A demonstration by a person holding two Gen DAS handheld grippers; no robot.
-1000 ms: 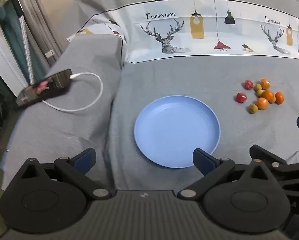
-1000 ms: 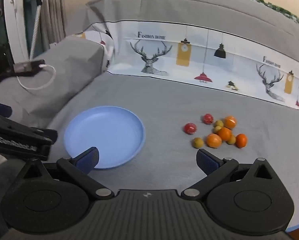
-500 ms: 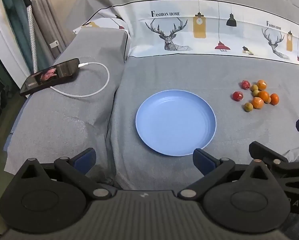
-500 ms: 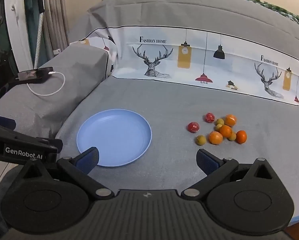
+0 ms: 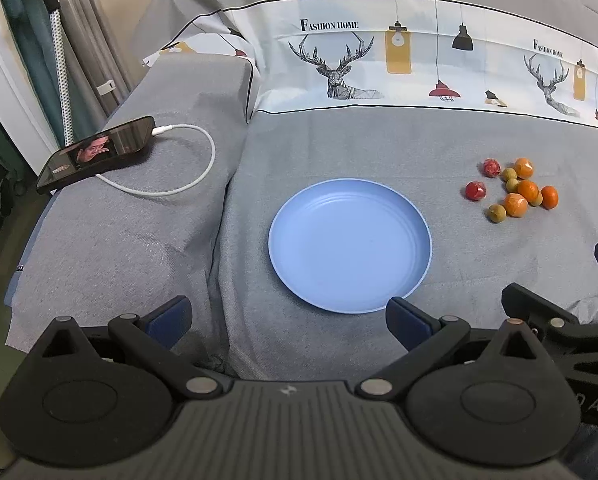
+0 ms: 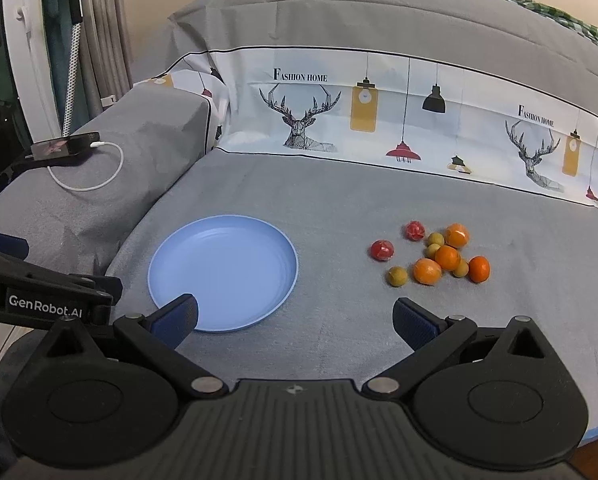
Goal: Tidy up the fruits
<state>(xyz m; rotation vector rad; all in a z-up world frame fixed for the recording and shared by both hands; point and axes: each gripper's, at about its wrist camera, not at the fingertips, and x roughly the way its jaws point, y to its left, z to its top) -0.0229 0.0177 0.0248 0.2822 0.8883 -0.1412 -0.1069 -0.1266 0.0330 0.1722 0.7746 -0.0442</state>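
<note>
A blue plate (image 5: 351,246) is laid flat on the grey cloth (image 5: 339,148), with nothing on it. The fruits (image 5: 513,192) are gathered in a loose cluster on the cloth to the right of the plate, well apart from its rim. Within the cluster, two red fruits (image 6: 382,249) are placed on the side nearest the plate, four orange fruits (image 6: 446,257) are grouped toward the far side, and small green fruits (image 6: 397,276) are set among them, several touching their neighbours.

The left gripper (image 5: 287,316) is held low at the near edge of the cloth, its jaws spread wide with nothing between them; its right fingertip is seen just at the near rim of the plate. The right gripper (image 6: 295,318) is likewise held with jaws spread wide and nothing grasped, the plate lying ahead to its left and the fruits ahead to its right.

A phone (image 5: 97,152) with a white cable (image 5: 195,176) attached is rested on the raised grey-covered block at the left. A printed band with deer and lamps (image 6: 379,120) is seen behind the working area.
</note>
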